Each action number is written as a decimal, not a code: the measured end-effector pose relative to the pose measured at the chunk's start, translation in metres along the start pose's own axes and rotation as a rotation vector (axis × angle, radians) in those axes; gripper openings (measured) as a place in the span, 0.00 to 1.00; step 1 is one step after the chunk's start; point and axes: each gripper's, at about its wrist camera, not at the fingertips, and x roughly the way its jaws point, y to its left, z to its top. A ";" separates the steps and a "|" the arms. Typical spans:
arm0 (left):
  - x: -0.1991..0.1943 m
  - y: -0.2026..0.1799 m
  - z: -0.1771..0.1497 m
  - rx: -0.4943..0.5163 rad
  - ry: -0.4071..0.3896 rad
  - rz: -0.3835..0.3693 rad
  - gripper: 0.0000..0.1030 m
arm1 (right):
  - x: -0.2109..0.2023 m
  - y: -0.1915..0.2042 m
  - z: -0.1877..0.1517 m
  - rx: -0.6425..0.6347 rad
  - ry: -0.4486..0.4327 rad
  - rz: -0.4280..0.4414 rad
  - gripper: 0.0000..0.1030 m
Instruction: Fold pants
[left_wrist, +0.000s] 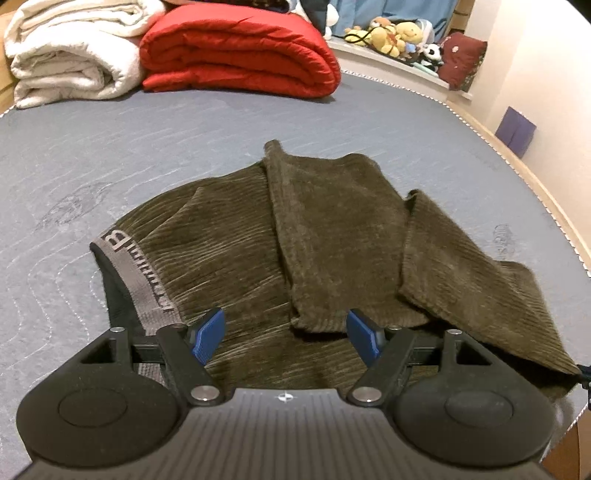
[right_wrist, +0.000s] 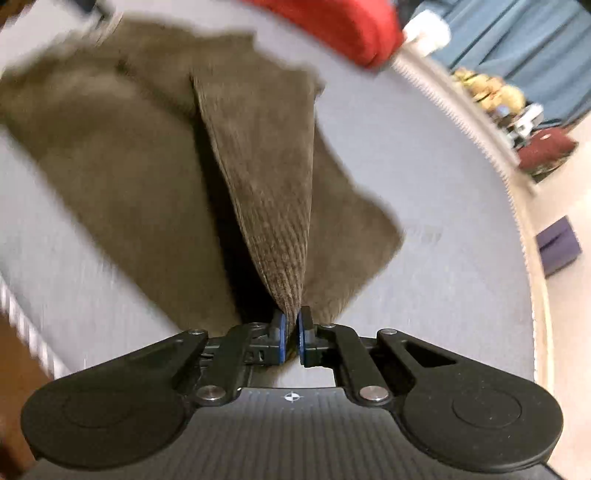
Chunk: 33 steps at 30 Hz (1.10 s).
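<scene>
A grey mattress holds olive corduroy pants, legs partly folded over. The left gripper hovers wide; the right gripper pinches a leg end. Folding remains unfinished.

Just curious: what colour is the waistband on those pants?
Grey, with darker lettering, on the olive-brown corduroy pants; the waistband shows best in the left wrist view.

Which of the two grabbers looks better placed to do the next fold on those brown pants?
Right, probably. The right gripper is already shut on a pant leg, pulling it taut. The left gripper hangs open above the pants near the waistband, holding nothing.
</scene>
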 end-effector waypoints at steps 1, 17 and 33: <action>0.001 -0.003 0.000 0.003 -0.001 -0.003 0.75 | -0.002 -0.003 -0.001 0.014 -0.001 -0.004 0.07; 0.022 -0.017 0.000 0.010 0.033 0.018 0.75 | 0.024 0.056 0.140 -0.069 -0.411 0.080 0.62; 0.016 -0.006 0.003 -0.021 0.040 -0.002 0.75 | 0.047 0.021 0.162 0.092 -0.366 -0.117 0.07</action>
